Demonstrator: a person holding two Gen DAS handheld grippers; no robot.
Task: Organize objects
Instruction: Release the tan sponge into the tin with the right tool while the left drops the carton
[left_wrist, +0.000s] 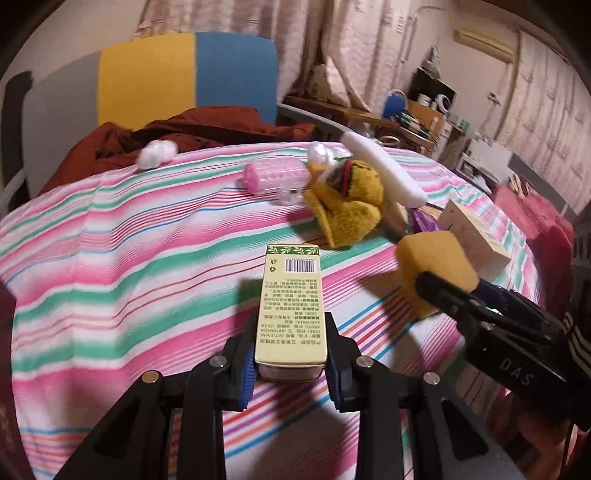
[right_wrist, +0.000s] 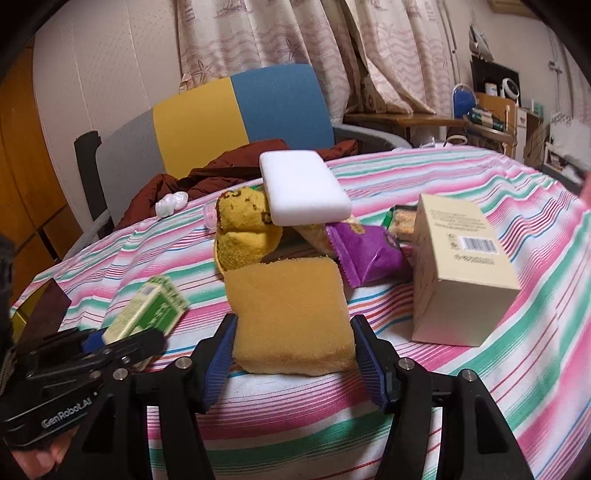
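In the left wrist view, my left gripper (left_wrist: 290, 363) sits at the bottom centre, its blue pads clamped on the near end of a slim green-and-cream carton (left_wrist: 291, 306), printed side up with the barcode toward the far end. It reaches up the middle of the frame over the striped cloth (left_wrist: 110, 258). At the right, my right gripper (left_wrist: 436, 291) enters from the lower right corner with a yellow sponge (left_wrist: 434, 271) pinched between its fingers. Just above centre lie a yellow plush toy (left_wrist: 347, 206), a white foam block (left_wrist: 384, 168) leaning across it, and a pink plastic roller (left_wrist: 275, 177) to their left. A beige box (left_wrist: 476, 232) shows at the right behind the sponge.

In the right wrist view, the right gripper (right_wrist: 293, 354) at the bottom centre grips the yellow sponge (right_wrist: 291, 314) by both sides. The beige box (right_wrist: 461, 266) stands at the right, a purple snack packet (right_wrist: 365, 251) between it and the plush toy (right_wrist: 245, 232), and the foam block (right_wrist: 303, 188) on top. At the lower left, the left gripper (right_wrist: 118, 338) holds the carton (right_wrist: 147, 310).
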